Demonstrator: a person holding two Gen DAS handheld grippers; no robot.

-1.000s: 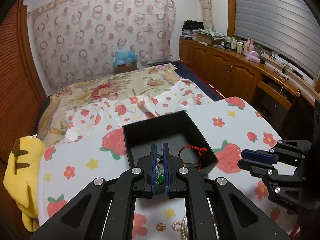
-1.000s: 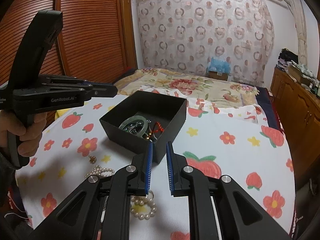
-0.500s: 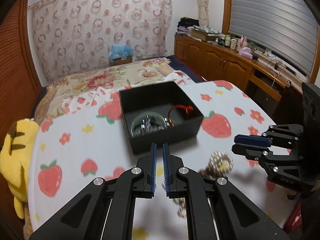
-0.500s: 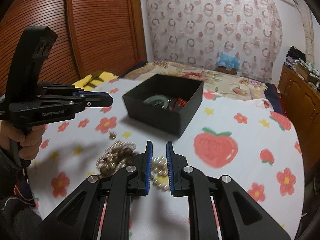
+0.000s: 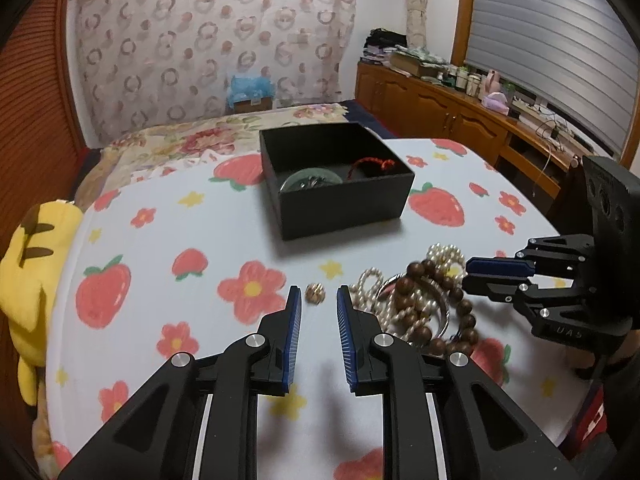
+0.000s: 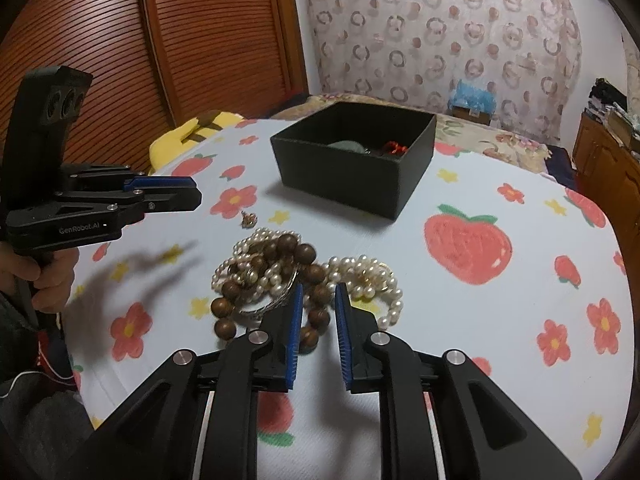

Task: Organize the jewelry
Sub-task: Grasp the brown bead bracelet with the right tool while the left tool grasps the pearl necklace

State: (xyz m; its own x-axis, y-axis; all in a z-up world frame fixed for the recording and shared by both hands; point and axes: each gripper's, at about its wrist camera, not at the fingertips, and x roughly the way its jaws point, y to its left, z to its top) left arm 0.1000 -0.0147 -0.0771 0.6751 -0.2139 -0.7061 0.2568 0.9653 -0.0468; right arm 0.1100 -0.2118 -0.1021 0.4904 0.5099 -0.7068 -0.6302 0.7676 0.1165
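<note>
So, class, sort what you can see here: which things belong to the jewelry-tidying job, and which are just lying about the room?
Part of the job:
- black box, already holding a red cord bracelet
- pearl strands
- wooden bead bracelet
- small gold charm
- left gripper and right gripper, both open

Just lying about:
- yellow plush toy
- bottles on the sideboard
- blue bag

You pull both tools back from the black box (image 5: 336, 184). Your left gripper (image 5: 318, 304), narrow a second ago above the box, now spreads wide around the small gold charm (image 5: 315, 293). Your right gripper (image 6: 316, 300) also widens, now framing the wooden bead bracelet (image 6: 308, 280) on the pearl pile (image 6: 360, 276).
</note>
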